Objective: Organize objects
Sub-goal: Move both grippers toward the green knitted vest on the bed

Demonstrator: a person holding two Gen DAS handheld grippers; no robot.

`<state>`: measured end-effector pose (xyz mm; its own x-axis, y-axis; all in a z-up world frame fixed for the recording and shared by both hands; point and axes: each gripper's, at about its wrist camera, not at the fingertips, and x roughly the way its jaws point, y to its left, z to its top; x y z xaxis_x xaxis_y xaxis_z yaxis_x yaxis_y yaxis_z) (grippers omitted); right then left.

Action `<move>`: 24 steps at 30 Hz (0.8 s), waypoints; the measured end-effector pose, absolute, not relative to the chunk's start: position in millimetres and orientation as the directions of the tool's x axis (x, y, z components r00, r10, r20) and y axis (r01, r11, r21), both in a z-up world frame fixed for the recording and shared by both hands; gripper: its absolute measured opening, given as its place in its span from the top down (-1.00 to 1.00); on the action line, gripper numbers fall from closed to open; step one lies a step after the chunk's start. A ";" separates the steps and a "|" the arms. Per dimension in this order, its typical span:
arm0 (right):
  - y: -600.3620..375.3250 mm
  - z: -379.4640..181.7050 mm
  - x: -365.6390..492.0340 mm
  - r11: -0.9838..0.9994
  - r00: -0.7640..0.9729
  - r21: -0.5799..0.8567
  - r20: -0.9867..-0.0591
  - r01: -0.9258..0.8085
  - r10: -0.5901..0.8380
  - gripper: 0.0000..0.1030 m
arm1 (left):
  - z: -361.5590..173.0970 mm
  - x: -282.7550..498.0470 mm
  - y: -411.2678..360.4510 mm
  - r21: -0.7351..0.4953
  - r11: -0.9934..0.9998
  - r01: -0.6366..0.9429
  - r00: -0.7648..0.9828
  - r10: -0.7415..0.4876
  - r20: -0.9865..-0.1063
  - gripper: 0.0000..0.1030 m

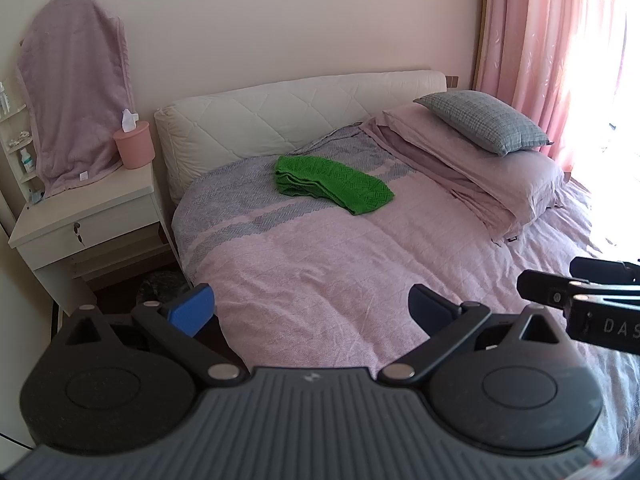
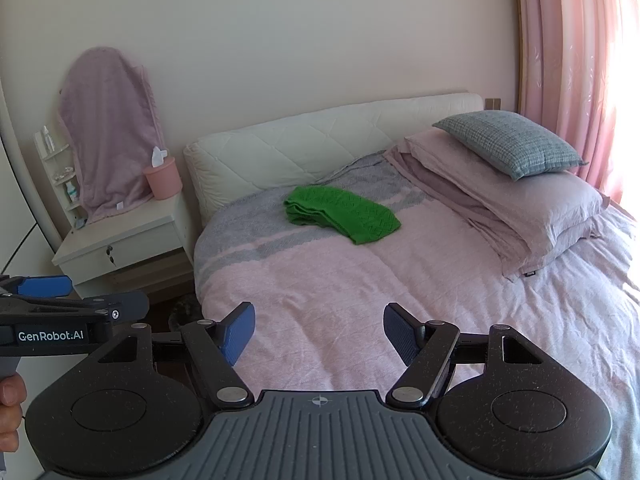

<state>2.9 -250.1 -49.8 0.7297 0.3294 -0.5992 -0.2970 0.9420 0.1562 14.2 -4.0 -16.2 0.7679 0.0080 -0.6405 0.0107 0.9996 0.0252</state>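
Two grippers are held low over the near part of the bed, both pointing downward toward it, and both are empty. The left gripper [image 1: 312, 312] has its blue pads spread very wide, with only the pink bedspread [image 1: 320, 264] seen between them. The right gripper [image 2: 319, 334] also stands wide, a little narrower, and nothing is between its pads. In the right wrist view, a hand [image 2: 10, 412] shows at the lower left edge, under the body of the left gripper. A folded green knitted cloth [image 1: 332, 184] lies in the middle of the frame, on the bedspread where the grey striped part meets the pink part, well apart from both grippers. To the right of it is a stack of pink pillows [image 1: 500, 176] with a grey checked cushion [image 1: 486, 126] on top. Behind the bed is a white quilted headboard [image 1: 280, 116]. In the left of the frame stands a white nightstand [image 1: 88, 216] bearing a pink tissue holder [image 1: 134, 146], and a mauve towel [image 1: 76, 96] hangs behind it. Pink curtains [image 1: 552, 48] fill the upper right.
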 end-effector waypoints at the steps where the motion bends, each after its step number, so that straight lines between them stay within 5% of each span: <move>1: -250.5 -50.0 3.6 0.941 0.729 0.158 -0.599 -0.298 0.331 -0.33 | -16.6 14.0 -4.1 0.026 1.000 0.010 0.768 0.009 -0.640 -0.98; 24: -240.8 -56.2 46.4 0.950 0.718 0.180 -0.623 -0.255 0.311 -0.33 | -28.3 70.4 8.6 0.039 0.998 0.045 0.727 -0.006 -0.686 -0.98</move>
